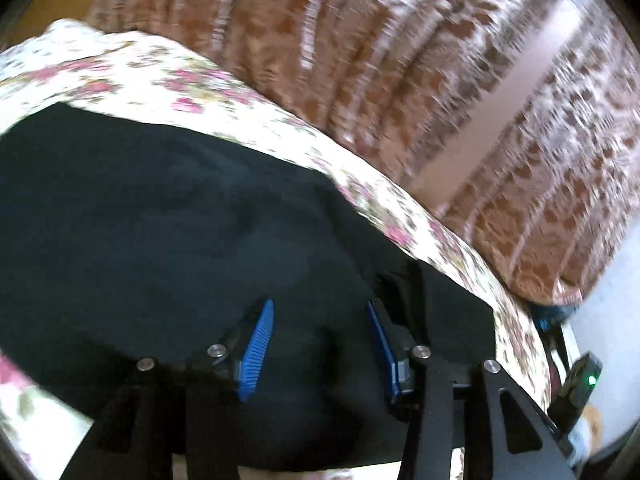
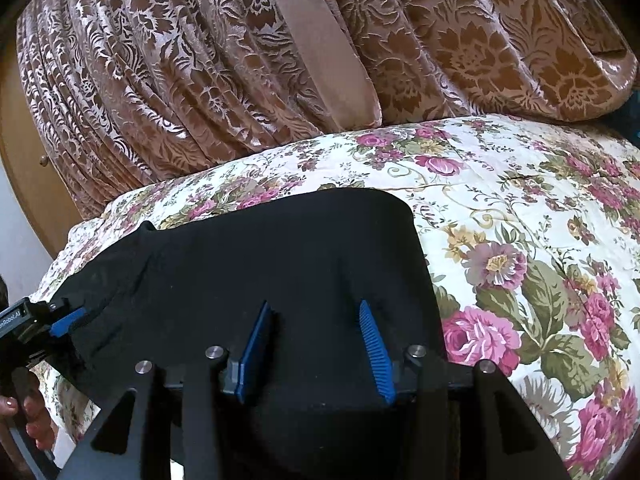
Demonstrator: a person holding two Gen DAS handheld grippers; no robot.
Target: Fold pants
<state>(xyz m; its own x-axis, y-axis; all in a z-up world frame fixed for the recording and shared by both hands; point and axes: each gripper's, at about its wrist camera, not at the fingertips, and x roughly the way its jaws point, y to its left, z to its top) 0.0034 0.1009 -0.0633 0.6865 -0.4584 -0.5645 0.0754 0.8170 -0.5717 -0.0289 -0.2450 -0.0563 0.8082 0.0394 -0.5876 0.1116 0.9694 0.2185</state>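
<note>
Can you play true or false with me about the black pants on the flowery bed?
1. The pants are black. True.
2. The pants lie on a plain blue blanket. False: the bedcover is cream with pink roses.
3. A brown patterned curtain hangs behind the bed. True.
4. The right gripper is squeezed tightly shut. False: its blue fingers stand apart over the pants.
5. The left gripper is over bare floor. False: it is over the pants.

Soft, even daylight, no hard shadows. The left wrist view is motion-smeared, worst on the curtain (image 1: 400, 60) toward one o'clock (perhaps glare there too). The right wrist view is sharp; fisheye bending darkens both rims.
</note>
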